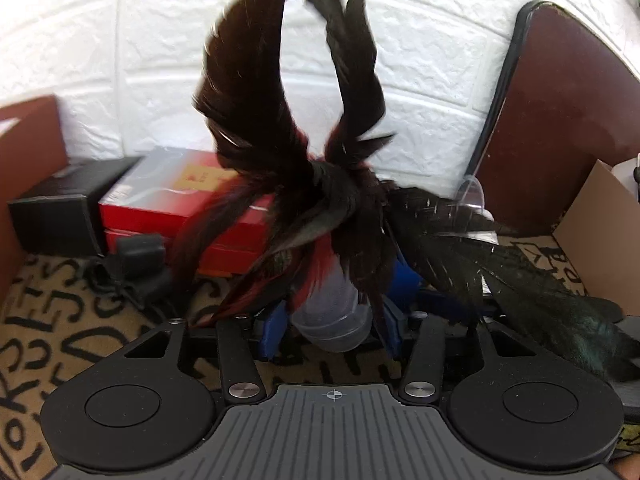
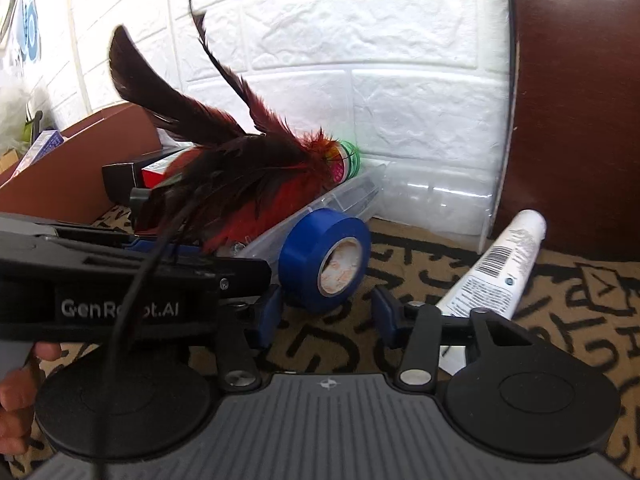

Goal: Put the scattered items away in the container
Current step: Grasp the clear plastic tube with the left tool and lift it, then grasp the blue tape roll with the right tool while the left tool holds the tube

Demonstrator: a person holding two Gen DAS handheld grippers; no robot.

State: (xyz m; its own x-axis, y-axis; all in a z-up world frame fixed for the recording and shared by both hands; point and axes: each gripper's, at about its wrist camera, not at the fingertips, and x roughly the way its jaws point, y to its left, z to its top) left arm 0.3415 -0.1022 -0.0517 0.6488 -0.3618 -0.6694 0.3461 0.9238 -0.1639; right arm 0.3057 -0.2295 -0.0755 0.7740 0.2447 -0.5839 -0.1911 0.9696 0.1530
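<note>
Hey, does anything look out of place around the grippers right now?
The white tube lies tipped on the patterned mat, and the blue tape roll rests on its edge beside the clear container, not inside.

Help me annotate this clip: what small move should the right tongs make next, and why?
Probably ease the right tongs forward around the blue tape roll: they stand open, the roll sits on edge just ahead of their gap, and the left tongs are busy, shut on the feather toy.
</note>
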